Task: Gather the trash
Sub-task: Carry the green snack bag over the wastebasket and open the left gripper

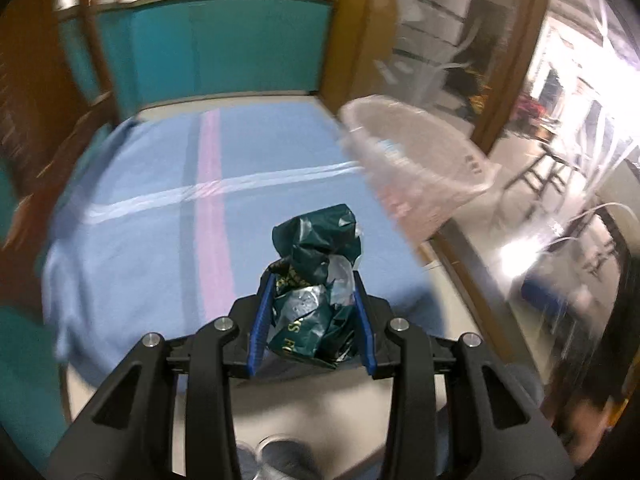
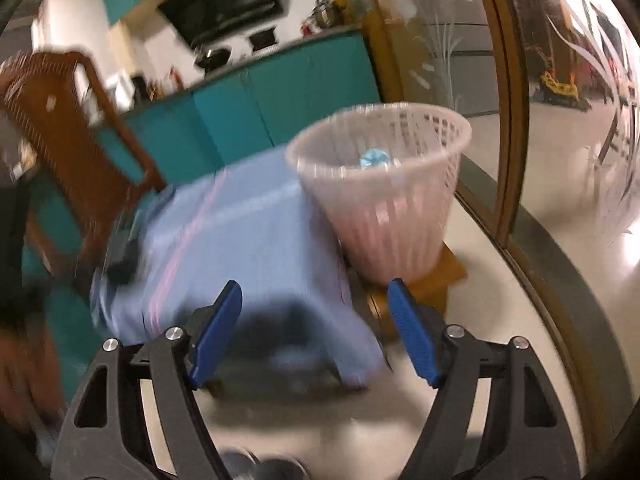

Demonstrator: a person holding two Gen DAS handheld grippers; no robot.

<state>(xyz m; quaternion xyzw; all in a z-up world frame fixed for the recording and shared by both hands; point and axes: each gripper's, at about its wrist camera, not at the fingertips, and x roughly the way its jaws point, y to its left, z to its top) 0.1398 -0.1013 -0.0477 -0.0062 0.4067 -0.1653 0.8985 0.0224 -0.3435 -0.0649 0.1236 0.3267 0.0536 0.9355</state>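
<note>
Trash, a crumpled dark green plastic wrapper (image 1: 316, 280) with pale lettering and a bit of clear film in it, sits clamped between the blue pads of the left gripper (image 1: 314, 292), held above the bench (image 1: 160, 200), which is draped in a light blue cloth (image 1: 140, 240) with a pink stripe and a white stripe crossing it. The wrapper bulges out past the fingertips and does not touch the cloth. To the right of the bench, past its far right corner, stands a pale pink lattice wastebasket (image 1: 416, 168), blurred in the left wrist view; the wrapper is well short of its rim. In the right wrist view the same wastebasket (image 2: 380, 184) stands upright on a low wooden stool (image 2: 436, 276) just beside the cloth-covered bench (image 2: 240, 232), and something light blue and crumpled (image 2: 374, 158) lies inside it. The right gripper (image 2: 316, 292) hangs with its blue pads spread wide and nothing between them, pointed toward the near corner of the bench and the foot of the wastebasket. A brown wooden chair (image 2: 68, 128) stands at the left side of the bench, and teal cabinets (image 2: 280, 92) run behind. A glass partition in a wooden frame (image 2: 512, 120) borders the pale floor on the right. Both views are smeared by motion blur.
</note>
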